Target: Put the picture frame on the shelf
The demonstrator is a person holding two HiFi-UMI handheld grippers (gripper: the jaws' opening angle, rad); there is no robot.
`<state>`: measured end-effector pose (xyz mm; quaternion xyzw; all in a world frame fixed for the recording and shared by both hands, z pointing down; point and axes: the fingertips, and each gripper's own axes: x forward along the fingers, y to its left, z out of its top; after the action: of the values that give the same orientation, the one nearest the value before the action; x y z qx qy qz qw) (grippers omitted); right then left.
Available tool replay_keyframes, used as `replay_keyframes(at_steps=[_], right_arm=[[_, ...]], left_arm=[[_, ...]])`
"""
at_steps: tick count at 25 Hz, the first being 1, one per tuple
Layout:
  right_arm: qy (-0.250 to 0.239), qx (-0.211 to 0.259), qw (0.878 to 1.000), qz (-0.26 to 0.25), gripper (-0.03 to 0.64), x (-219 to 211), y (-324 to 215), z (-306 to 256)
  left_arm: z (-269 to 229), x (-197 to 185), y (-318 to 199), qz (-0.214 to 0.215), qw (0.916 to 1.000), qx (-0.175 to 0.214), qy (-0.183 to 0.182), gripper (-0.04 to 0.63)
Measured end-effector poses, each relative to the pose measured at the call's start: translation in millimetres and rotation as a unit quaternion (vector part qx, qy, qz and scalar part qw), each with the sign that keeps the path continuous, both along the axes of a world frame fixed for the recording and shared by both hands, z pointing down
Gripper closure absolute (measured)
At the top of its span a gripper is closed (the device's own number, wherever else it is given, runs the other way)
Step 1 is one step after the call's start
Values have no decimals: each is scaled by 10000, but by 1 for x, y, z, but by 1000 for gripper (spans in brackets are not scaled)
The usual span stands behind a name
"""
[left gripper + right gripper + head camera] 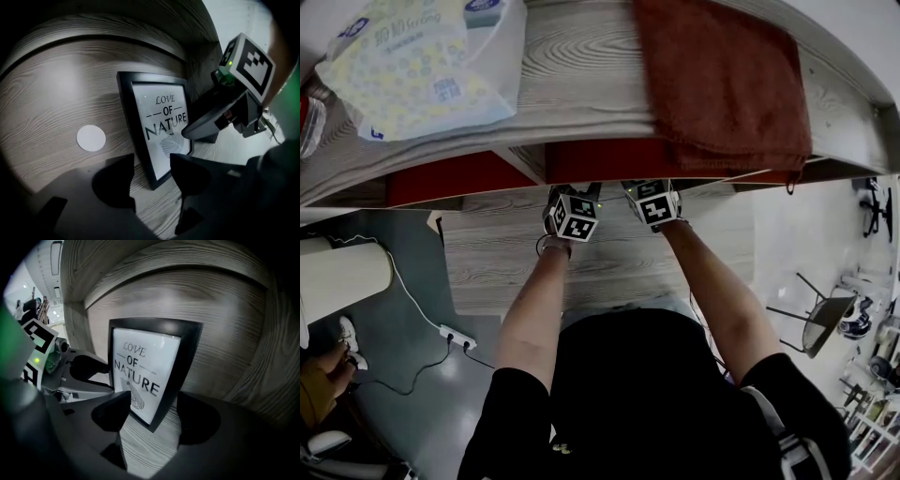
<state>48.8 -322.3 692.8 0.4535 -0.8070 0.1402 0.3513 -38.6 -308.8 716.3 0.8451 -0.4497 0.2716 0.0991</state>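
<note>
While frame (161,126) stands, L gripper (151,164), R gripper (152,399) reach fwd, agape.

Black short-sleeved top (628,394), left gripper (151,180) and right gripper (153,420) dark, black-and-white marker cubes (577,217), seemingly green indicator lights (229,62)

My left forearm (534,300) and right forearm (712,291) stretch forward side by side, wrists close together. My left hand-held gripper (151,176) has its jaws wide apart. My right hand-held gripper (152,416), just beside it, is spread wide too. Both point into the shelf (581,75).
</note>
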Motion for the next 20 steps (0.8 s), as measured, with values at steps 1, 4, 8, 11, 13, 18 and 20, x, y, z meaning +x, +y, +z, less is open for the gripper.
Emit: replay_keyframes(at_steps=[1,4,8,11,13,18,20], right_arm=[[14,0,10000,21,331,2,0,0],[13,-47,10000,75,324,5,0,3],[-2,-69,9999,119,322,6,0,3],[-5,-45,9999,132,322,6,1,1],[-8,-23,9999,167,322,8,3,0],[-390,-65,9975,591,322,21,10,-9],[-593,-101,9959,681,324,23,17,-16]], left_arm=[[1,-1,0,-15,10000,-14,2,359],[2,-3,-1,-73,9999,-92,54,359],[2,-4,-2,-106,9998,-136,83,359],[0,-6,-1,-129,9998,-140,84,359],[-2,-7,1,-131,9997,-156,106,359],[-15,-17,7,-257,9991,-217,270,359],[-23,-22,12,-317,9982,-267,439,359]])
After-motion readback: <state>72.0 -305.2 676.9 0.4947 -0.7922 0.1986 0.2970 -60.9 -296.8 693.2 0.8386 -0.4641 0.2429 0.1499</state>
